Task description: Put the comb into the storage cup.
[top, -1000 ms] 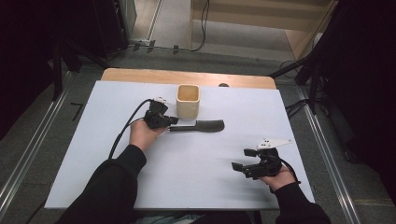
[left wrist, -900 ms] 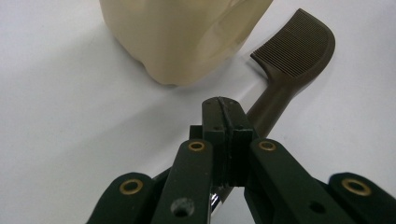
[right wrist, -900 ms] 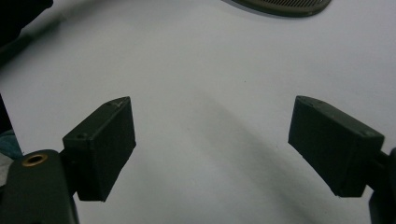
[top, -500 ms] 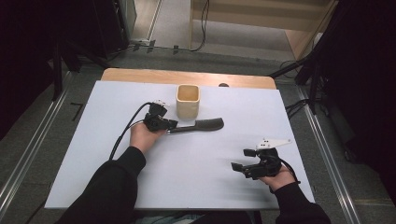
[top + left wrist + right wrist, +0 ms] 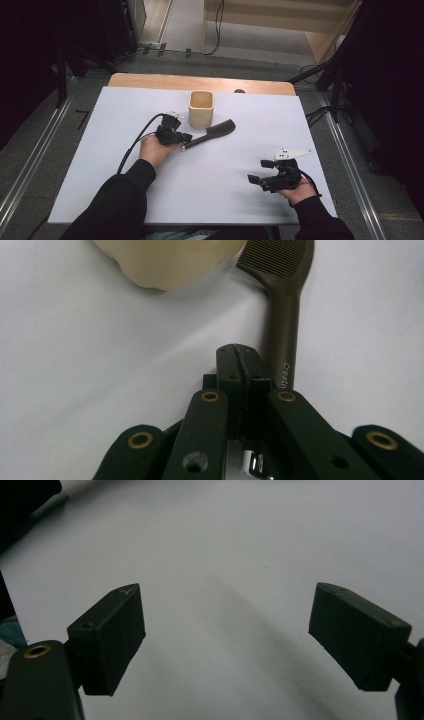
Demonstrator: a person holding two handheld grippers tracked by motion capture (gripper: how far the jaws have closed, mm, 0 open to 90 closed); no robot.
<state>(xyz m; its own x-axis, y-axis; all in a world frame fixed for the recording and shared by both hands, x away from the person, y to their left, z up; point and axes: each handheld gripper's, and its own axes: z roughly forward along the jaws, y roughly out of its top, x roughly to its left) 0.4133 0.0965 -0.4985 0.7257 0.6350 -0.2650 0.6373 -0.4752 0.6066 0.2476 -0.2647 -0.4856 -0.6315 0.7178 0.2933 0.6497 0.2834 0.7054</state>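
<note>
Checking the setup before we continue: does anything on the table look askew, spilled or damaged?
Nothing stands out. The beige cup stands upright, the dark comb lies flat beside it, its handle by the shut left gripper. No spill or damage shows on the white table.

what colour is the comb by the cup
Dark brown, with fine ridged teeth; the comb shows best in the left gripper view.
</note>
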